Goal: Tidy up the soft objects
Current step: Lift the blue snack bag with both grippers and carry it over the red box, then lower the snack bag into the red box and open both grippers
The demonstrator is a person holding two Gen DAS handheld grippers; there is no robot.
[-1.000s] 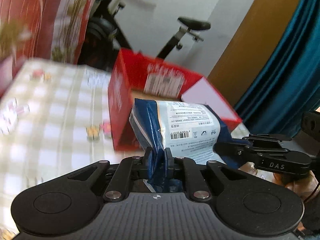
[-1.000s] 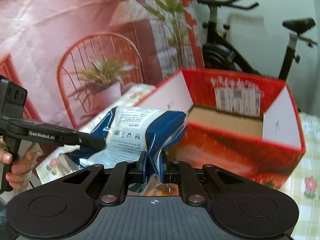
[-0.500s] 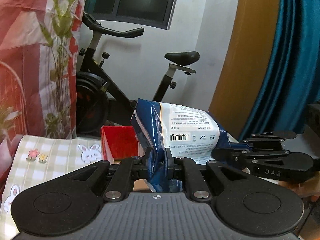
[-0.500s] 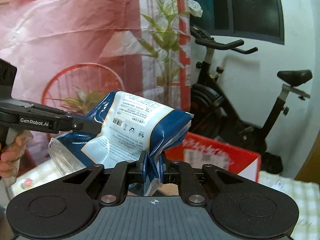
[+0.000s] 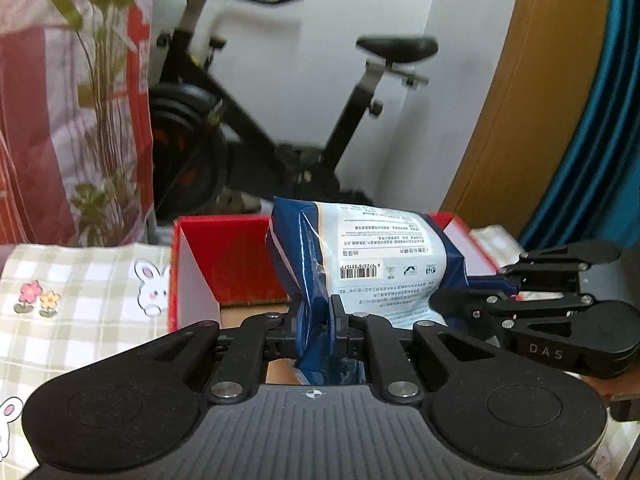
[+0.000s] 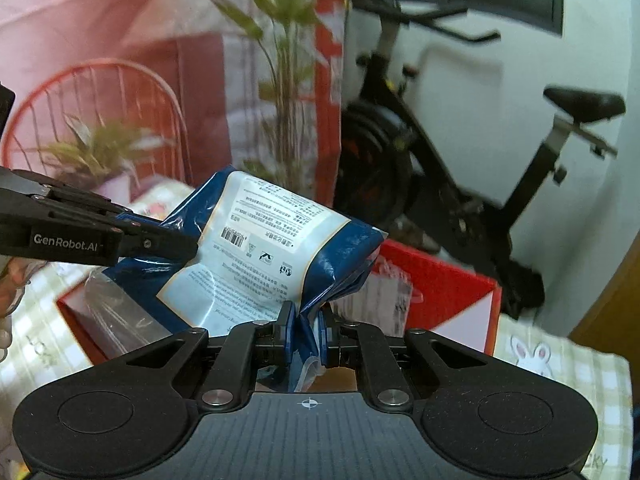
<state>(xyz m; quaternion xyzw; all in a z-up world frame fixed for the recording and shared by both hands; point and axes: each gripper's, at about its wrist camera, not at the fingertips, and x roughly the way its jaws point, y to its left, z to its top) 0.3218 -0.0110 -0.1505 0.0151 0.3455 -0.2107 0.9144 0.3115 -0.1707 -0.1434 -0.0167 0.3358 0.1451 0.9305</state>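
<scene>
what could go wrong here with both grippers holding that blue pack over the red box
1. The left gripper and right gripper each pinch only a thin crumpled edge of the blue pack; the slick film might slip out.
2. If the hands drift apart, the film could stretch or tear between the two grips.
3. The pack hangs near the red box wall; lowered off-centre, it may catch the rim and tip or shift the box on the checked cloth.

The packet (image 5: 372, 264) is being held above the open box (image 5: 200, 280), which is resting on the surface (image 5: 80, 312). Opposite ends are being pinched by the left tongs (image 5: 316, 316) and right tongs (image 6: 306, 328). An exercise bike (image 5: 280, 120) is standing behind.
</scene>
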